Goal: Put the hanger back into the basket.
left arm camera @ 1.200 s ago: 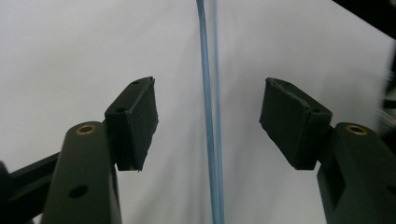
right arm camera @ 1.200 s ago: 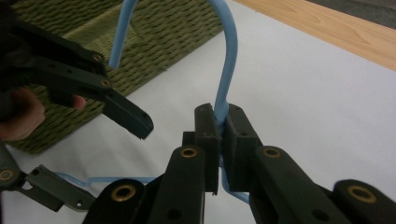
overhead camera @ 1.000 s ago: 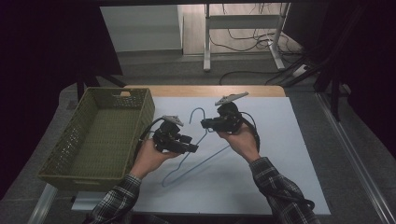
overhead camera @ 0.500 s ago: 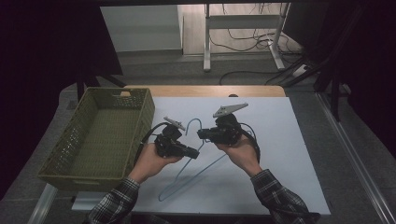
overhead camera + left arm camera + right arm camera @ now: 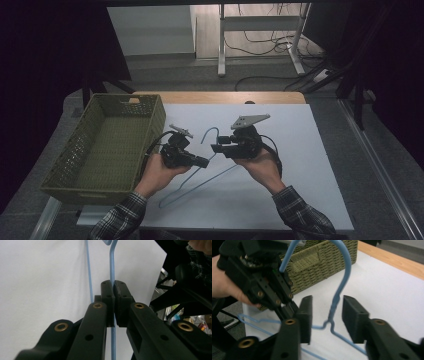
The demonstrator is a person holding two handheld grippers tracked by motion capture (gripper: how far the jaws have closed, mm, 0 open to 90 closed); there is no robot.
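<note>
The left gripper (image 5: 204, 162) clamps the blue hanger (image 5: 200, 182) mid-counter; the right gripper (image 5: 216, 148), jaws just opening, straddles its neck untouching. The basket (image 5: 75, 165) sits at nine o'clock; bare counter (image 5: 310, 190) spreads toward three.

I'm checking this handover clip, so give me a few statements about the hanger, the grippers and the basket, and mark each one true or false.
1. The left gripper is clamped on the blue wire hanger. True.
2. The right gripper is squeezing the hanger's neck. False: its jaws have just been opening and stand apart on both sides of the neck without touching it.
3. The woven basket sits on the person's left. True.
4. The hanger lies inside the basket. False: it is over the white table, beside the basket.
</note>
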